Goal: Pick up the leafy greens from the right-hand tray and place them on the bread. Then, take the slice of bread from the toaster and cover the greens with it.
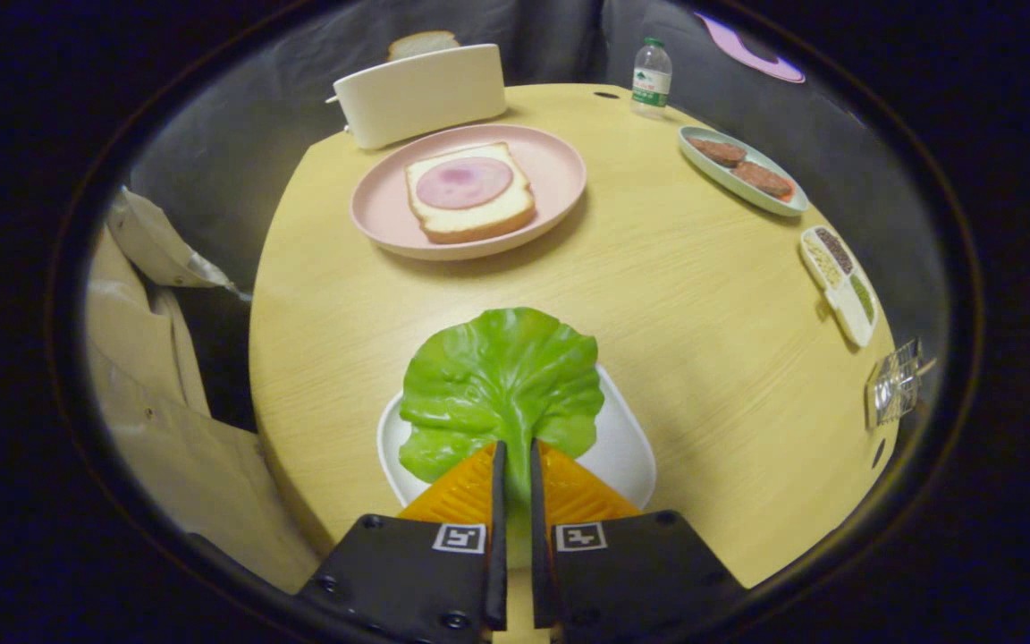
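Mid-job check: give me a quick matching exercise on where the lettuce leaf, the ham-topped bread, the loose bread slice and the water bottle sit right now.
Things:
1. lettuce leaf
2. ham-topped bread
3. bread slice
4. water bottle

Places:
A. sticking up from the white toaster
B. standing on the table's far edge
C. between the nearly closed fingers of the gripper, over the white tray
D. on the pink plate

Pairs: 1-C, 2-D, 3-A, 4-B
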`<state>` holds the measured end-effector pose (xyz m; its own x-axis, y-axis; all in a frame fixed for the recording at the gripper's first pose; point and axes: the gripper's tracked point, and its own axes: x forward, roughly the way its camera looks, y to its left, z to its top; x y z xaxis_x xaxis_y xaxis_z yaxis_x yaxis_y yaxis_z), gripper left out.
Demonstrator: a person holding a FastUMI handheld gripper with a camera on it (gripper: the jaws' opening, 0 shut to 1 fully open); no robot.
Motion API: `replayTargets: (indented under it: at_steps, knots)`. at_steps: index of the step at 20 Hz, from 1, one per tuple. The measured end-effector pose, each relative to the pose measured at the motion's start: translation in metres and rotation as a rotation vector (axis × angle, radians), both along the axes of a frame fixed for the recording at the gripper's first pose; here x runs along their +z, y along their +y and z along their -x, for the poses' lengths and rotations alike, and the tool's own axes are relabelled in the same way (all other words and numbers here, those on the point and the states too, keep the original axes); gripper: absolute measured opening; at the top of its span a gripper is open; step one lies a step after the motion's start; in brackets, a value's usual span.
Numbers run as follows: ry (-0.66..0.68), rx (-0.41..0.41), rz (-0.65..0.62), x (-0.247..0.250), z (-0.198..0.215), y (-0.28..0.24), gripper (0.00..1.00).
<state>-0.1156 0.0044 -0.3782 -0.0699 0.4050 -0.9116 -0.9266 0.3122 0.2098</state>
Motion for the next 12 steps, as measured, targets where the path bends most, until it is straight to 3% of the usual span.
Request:
replayTargets:
  at_steps: [4, 12]
  knots:
    - [-0.02, -0.045, -0.024, 0.013, -0.012, 0.002, 0.04]
    - [-0.106, -0.087, -0.088, 0.064, -0.034, 0.028, 0.04]
